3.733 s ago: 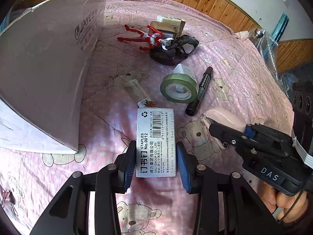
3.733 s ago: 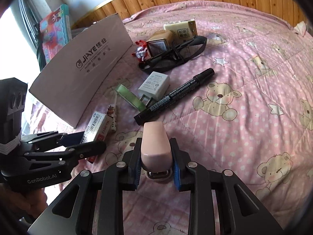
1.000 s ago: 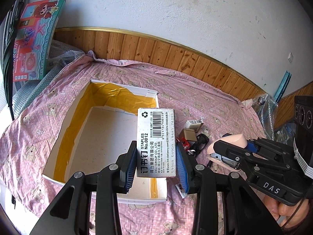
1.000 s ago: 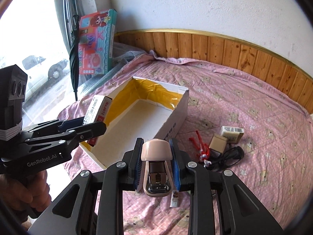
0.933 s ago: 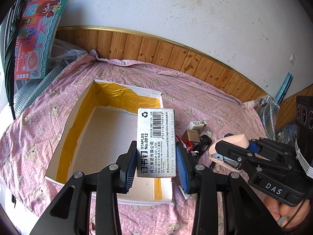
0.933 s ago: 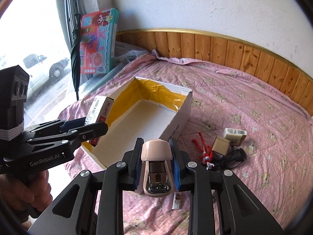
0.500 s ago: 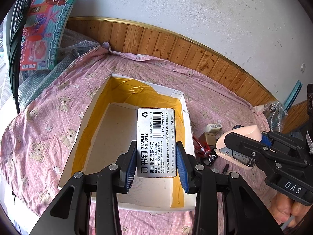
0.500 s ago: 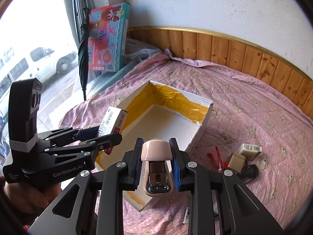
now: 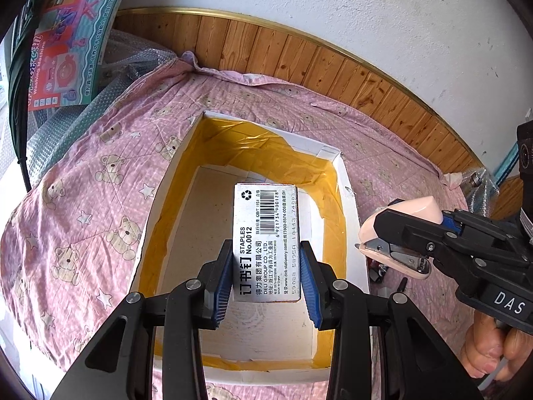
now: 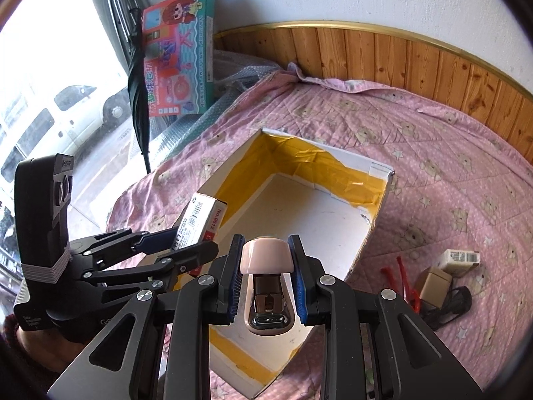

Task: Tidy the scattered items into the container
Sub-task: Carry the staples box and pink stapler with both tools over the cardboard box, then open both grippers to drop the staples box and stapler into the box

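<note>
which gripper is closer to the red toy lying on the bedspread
Right. The right gripper, clamping the pink stapler, hangs over the box's near end, on the red toy's side. The left gripper, with the staple box, is beyond it.

Staple box (image 9: 267, 243): "STAPLES No.0012", "DELI GROUP CO., LTD.", barcode 6921734900128. Right gripper (image 9: 393, 250) body: "DAS". Toy box (image 9: 63, 43): "Washing Machine". Other lettering is too small to read.

Cardboard box (image 9: 346, 200) w/ glossy yellow tape lining; quilted cloth bedspread (image 9: 83, 220).
</note>
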Available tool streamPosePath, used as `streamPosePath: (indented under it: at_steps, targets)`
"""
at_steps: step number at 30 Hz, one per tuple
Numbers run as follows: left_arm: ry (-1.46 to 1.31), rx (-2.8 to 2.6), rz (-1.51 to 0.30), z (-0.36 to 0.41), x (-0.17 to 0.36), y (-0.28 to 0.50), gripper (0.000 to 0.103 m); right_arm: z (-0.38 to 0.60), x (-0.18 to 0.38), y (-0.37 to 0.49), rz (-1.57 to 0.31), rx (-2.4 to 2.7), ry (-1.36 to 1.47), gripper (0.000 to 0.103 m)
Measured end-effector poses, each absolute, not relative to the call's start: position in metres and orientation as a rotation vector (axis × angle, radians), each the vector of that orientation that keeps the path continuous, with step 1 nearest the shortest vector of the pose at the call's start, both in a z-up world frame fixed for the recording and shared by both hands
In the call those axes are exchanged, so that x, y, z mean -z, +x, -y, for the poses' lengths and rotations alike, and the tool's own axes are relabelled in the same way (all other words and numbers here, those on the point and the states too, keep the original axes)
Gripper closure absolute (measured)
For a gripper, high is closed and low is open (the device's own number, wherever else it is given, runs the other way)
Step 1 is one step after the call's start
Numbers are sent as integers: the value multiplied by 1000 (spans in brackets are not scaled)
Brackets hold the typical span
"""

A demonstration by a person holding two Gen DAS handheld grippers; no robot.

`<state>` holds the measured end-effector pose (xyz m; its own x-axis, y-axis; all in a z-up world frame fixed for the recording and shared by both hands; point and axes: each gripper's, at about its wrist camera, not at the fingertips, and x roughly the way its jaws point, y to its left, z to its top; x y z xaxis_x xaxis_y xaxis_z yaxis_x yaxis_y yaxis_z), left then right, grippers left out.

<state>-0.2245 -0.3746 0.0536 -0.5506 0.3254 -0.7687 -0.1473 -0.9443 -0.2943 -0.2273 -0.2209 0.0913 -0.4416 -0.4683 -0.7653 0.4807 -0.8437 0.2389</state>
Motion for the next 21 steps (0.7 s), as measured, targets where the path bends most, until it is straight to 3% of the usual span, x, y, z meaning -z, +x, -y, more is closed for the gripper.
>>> streamPosePath:
  at_steps: [21]
  targets:
    - [-1547,-2498,230,363,-18,-297,64,239,-53,-298,-82,2304,1283,75]
